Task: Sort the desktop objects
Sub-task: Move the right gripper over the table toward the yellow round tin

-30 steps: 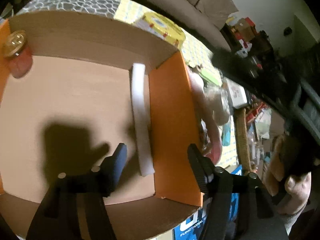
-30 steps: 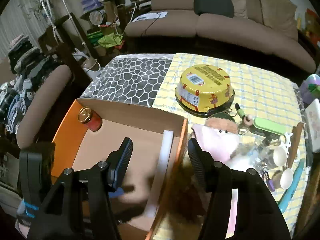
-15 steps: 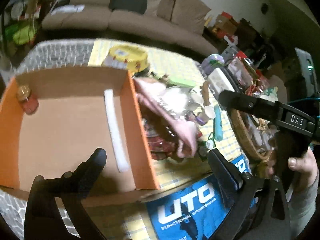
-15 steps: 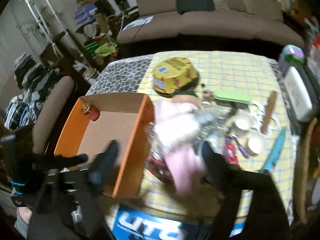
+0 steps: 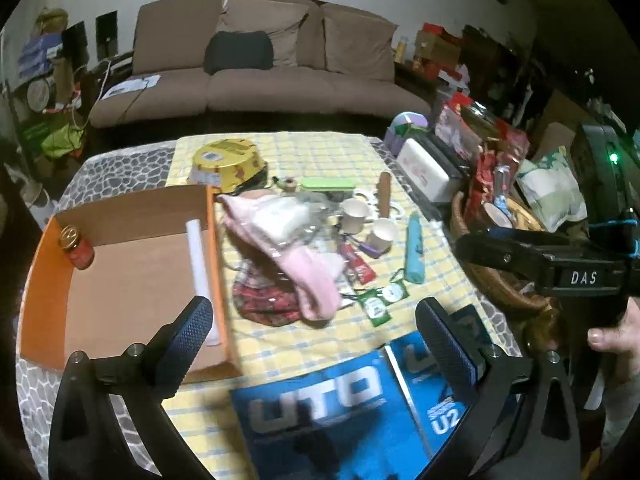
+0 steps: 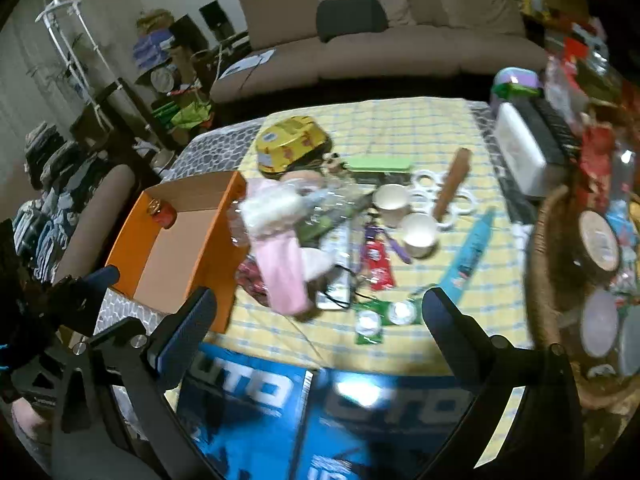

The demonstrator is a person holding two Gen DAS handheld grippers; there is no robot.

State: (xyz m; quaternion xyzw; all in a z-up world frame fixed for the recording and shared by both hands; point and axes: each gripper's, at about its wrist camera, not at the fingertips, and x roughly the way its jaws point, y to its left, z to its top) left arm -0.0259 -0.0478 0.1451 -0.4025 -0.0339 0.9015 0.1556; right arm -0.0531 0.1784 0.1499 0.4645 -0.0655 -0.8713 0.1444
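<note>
An orange cardboard box (image 5: 36,280) (image 6: 128,232) stands at the table's left. Inside it are a red jar with a gold lid (image 5: 78,248) (image 6: 162,212) and a white foam strip (image 5: 198,256) along the right wall. Beside the box lies a heap with a pink cloth (image 5: 304,276) (image 6: 280,276), two paper cups (image 5: 384,232), a teal tube (image 5: 414,248) and green packets (image 5: 376,304). My left gripper (image 5: 314,312) hangs open and empty above the table's near edge. The jaws of my right gripper (image 6: 320,300) are opening, with nothing between them.
A yellow tin (image 5: 228,164) and a green case (image 5: 328,183) sit further back. A blue UTO box (image 5: 320,408) lies at the near edge. A wicker basket (image 5: 500,280) (image 6: 544,260) full of items fills the right side. A person's hand (image 5: 612,332) is at the far right.
Both grippers have pulled back from the orange box, moved right and spread their jaws wide. The white strip stays in the box. The views now take in the whole cluttered table.
</note>
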